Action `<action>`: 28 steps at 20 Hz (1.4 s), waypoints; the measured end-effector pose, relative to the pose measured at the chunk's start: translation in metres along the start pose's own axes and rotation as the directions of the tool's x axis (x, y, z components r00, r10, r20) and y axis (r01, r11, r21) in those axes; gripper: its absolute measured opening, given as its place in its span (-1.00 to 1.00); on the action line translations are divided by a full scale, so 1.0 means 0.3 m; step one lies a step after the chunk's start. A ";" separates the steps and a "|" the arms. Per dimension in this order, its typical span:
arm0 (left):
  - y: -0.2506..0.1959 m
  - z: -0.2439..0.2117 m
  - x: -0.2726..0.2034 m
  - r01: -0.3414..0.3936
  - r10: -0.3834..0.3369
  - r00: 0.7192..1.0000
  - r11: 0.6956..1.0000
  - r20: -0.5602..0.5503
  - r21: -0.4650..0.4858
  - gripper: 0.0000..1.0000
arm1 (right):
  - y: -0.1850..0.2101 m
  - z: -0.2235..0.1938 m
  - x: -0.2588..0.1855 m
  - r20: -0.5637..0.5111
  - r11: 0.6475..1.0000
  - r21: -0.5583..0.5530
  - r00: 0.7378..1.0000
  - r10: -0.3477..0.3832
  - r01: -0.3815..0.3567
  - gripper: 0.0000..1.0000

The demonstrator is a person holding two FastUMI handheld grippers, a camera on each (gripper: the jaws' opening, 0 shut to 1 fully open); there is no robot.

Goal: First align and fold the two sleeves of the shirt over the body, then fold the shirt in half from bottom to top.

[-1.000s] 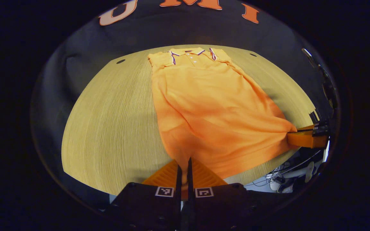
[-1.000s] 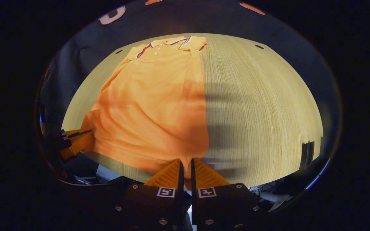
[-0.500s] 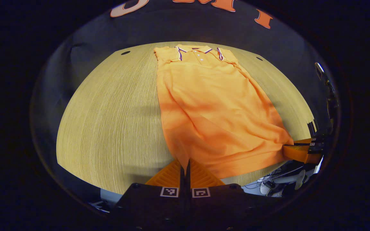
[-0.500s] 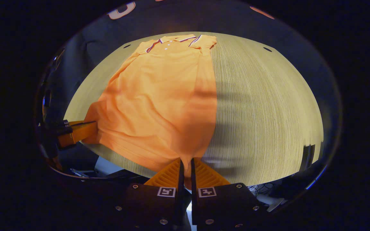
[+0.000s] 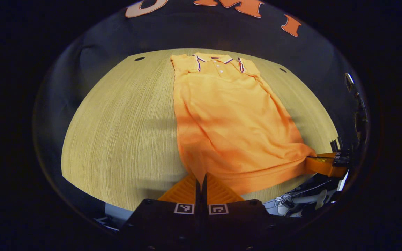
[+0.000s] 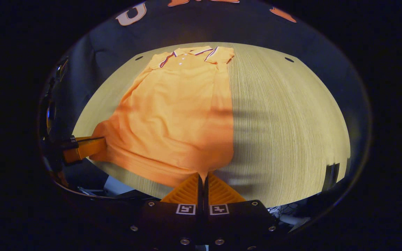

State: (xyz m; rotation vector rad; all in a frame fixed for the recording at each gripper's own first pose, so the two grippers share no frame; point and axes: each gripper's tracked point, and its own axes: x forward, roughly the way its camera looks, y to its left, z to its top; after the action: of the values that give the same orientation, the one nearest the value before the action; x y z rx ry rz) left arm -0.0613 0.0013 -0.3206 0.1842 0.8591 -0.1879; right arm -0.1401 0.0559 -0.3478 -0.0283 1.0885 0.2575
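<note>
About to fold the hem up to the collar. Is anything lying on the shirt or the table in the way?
Nothing visible. Both hand-held grippers, left and right, pinch the hem of the shirt; its body up to the collar is bare.

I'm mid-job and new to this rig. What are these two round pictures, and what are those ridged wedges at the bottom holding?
Each picture comes from a camera riding on a hand-held two-finger gripper, looking forward along its fingers. In the left gripper view, the left gripper is shut on the bottom hem of an orange polo shirt, which lies on a wooden table. In the right gripper view, the right gripper pinches the hem's other corner. Each view also shows the other gripper at its edge. The collar lies at the far end.
</note>
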 end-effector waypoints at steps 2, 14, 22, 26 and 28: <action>0.001 0.094 -0.021 0.018 -0.017 0.999 1.000 0.042 -0.020 -0.99 | -0.002 0.086 -0.013 0.038 1.000 0.016 0.999 0.009 -0.010 -0.99; -0.003 0.705 0.009 0.097 -0.100 0.970 0.995 0.222 0.024 -0.99 | -0.052 0.606 -0.009 0.190 1.000 0.018 0.981 -0.025 0.022 -0.99; 0.078 1.064 0.185 0.108 -0.122 0.964 0.992 0.234 0.072 -0.99 | -0.080 0.957 0.101 0.213 0.998 0.052 0.975 -0.057 0.047 -0.99; 0.129 1.213 0.300 0.093 -0.115 0.968 0.990 0.224 0.106 -0.99 | -0.084 1.111 0.209 0.201 0.996 0.055 0.976 -0.087 0.077 -1.00; 0.150 1.260 0.363 0.092 -0.111 0.972 0.991 0.205 0.102 -0.99 | -0.095 1.163 0.251 0.191 0.994 0.063 0.976 -0.099 0.089 -0.99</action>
State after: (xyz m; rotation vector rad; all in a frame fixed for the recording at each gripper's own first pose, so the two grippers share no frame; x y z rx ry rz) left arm 0.2957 -0.0541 -0.1584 0.2023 0.6495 -0.3373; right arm 0.2033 0.0947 -0.2544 -0.0062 0.8965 0.1421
